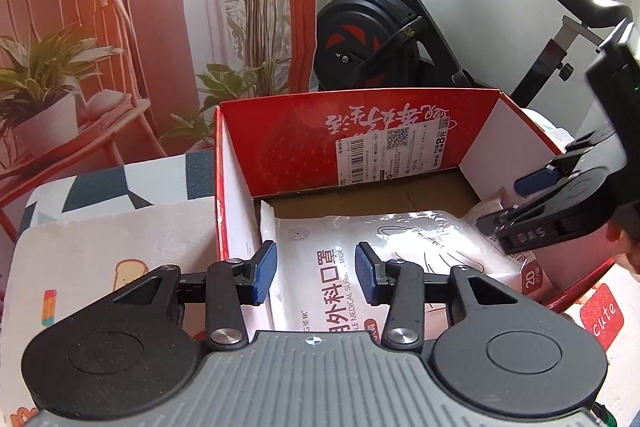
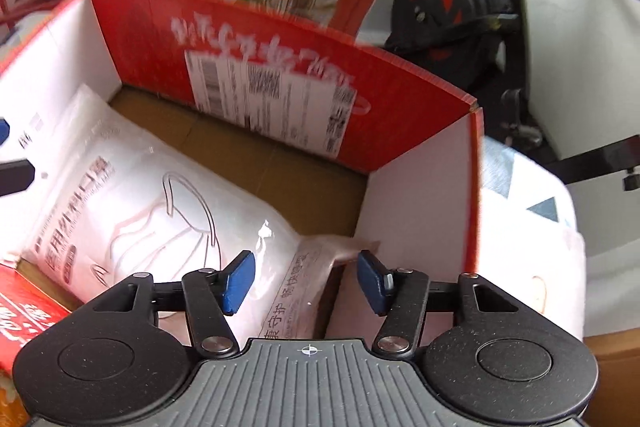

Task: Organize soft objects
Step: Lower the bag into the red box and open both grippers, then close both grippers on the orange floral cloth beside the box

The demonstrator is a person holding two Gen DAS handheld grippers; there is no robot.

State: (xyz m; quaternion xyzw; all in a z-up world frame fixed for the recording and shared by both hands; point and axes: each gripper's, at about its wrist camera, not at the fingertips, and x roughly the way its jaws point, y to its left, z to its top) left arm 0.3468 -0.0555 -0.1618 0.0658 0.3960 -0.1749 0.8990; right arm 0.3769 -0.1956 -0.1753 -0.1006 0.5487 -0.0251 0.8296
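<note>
A red cardboard box (image 1: 288,131) (image 2: 420,115) with white inner walls stands open on the table. Inside it lies a white pack of surgical masks (image 1: 360,227) (image 2: 132,187). My left gripper (image 1: 316,267) hovers over the pack's near end, open, its blue pads clear of the pack. A pinkish soft pack (image 2: 312,267) lies beside the white pack at the box's right wall. My right gripper (image 2: 306,281) (image 1: 516,203) stands open just above it, with the pack's end showing in the gap and neither pad pressing on it.
An exercise bike (image 1: 360,39) stands behind the box. A patterned cloth (image 1: 100,227) covers the table to the left of the box. A printed backdrop of a chair and plants (image 1: 60,67) fills the back left. A hand (image 1: 628,251) shows at the right edge.
</note>
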